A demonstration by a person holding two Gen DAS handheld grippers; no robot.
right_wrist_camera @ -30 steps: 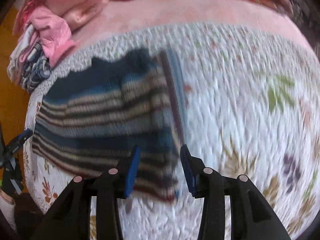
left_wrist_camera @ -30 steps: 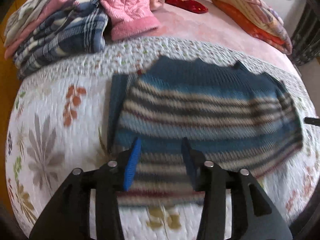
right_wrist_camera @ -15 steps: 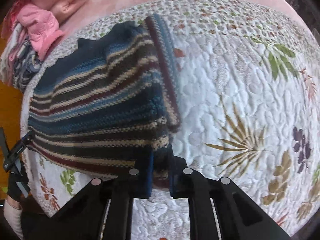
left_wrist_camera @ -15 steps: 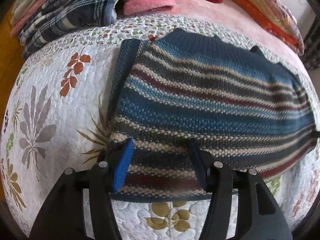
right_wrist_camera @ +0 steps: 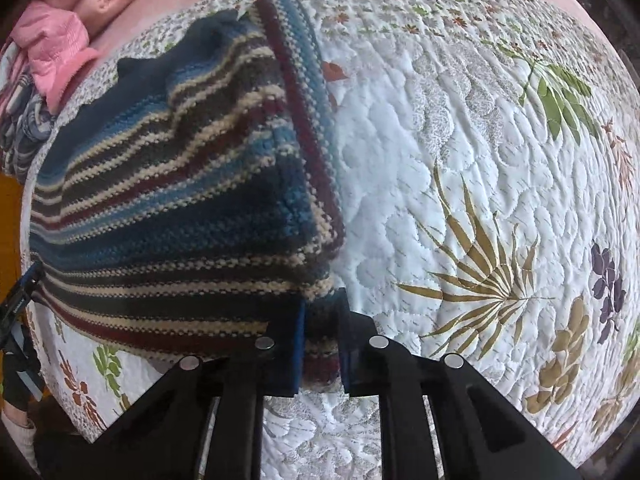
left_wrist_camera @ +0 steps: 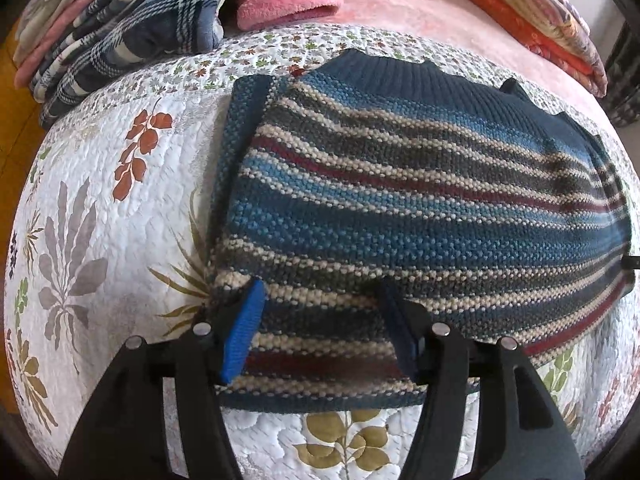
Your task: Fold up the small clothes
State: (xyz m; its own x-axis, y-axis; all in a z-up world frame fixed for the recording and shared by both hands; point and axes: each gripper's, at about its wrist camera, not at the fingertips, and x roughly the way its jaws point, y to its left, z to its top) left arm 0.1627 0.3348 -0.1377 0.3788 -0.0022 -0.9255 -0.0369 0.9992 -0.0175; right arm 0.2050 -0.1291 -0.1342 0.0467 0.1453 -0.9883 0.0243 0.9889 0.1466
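Your striped sweater point(left_wrist_camera: 420, 208) lies flat on the quilted bedspread point(left_wrist_camera: 100, 208) of the bed, its dark blue collar toward the far side and its hem toward you. Its long axis runs side to side across your view, with the stripes following that line. On its left side a sleeve is folded in along the edge, showing as a narrow knitted band beside the body.

Your left gripper point(left_wrist_camera: 320, 328) sits low over the near hem, pointing forward toward the collar, its fingers spread wide with the hem stripes lying between them; they close on nothing.

Your right gripper point(right_wrist_camera: 322, 344) comes in at the sweater's point(right_wrist_camera: 168, 208) near right corner, also pointing forward. Its fingers are pressed in on a bunch of the knit there, pinching the corner; how many layers it holds is hard to tell, as the fabric hides the fold.

Beyond the sweater, a pile of folded clothes, plaid and pink point(left_wrist_camera: 132, 32), rests at the far left of the bed, well apart from it.
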